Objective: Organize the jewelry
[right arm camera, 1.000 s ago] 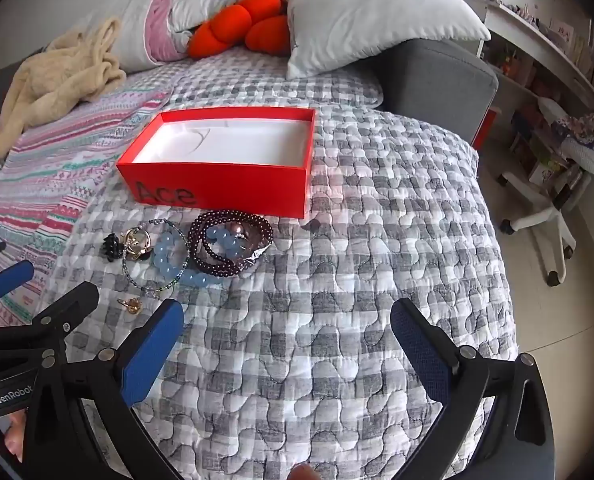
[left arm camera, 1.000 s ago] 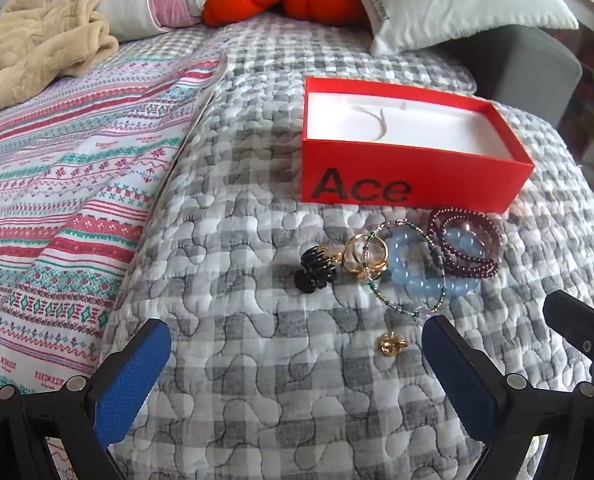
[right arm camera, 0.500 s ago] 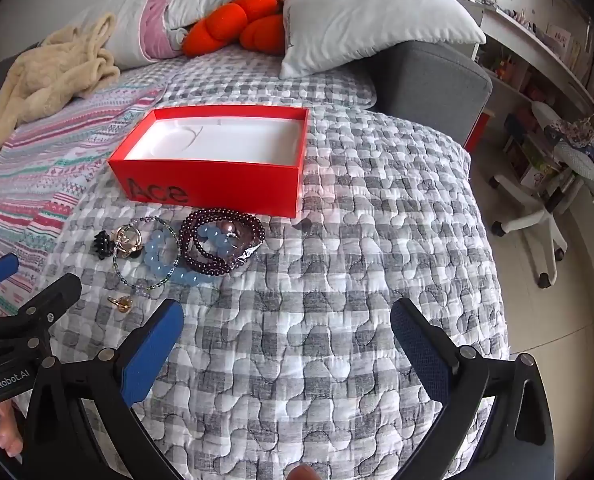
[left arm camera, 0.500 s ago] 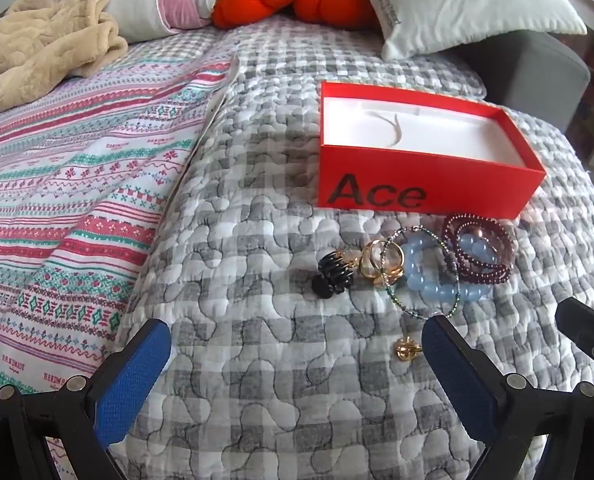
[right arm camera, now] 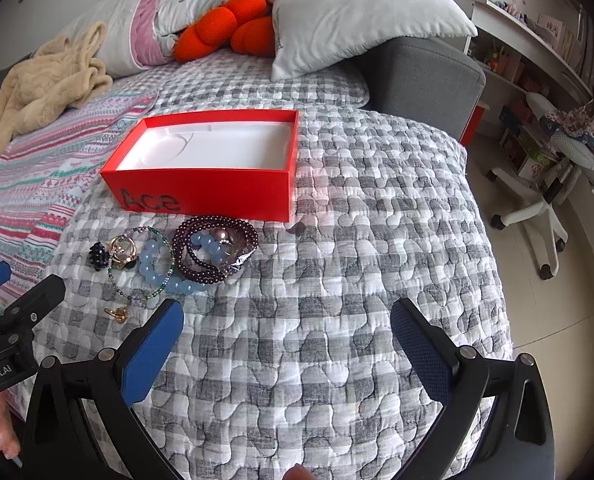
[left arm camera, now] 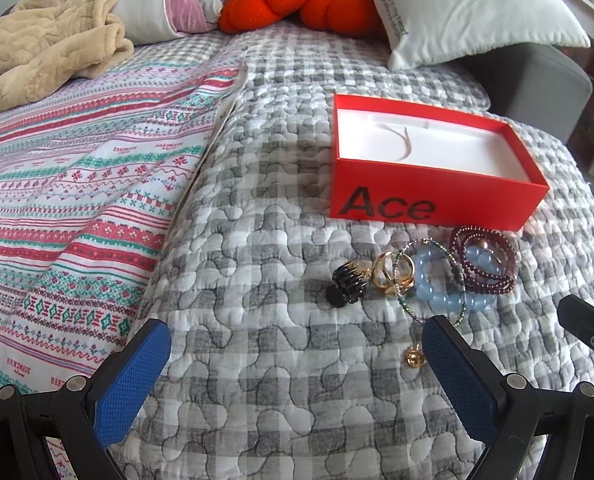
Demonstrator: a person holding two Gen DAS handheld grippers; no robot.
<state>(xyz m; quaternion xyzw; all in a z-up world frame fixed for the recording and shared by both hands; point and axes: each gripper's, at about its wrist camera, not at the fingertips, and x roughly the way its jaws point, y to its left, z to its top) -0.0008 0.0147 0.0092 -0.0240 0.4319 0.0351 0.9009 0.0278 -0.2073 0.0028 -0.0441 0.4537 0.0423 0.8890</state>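
Blue bead bracelet (right arm camera: 169,276) partly under purple bead strand (right arm camera: 213,248), gold rings (left arm camera: 391,274) tangled, count unclear

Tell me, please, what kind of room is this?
Most likely a bedroom: a quilted bed cover, pillows at its head, and a desk chair beside shelves.

Bright soft daylight, faint shadows, sharp focus, strong fisheye bending, dark corner vignetting
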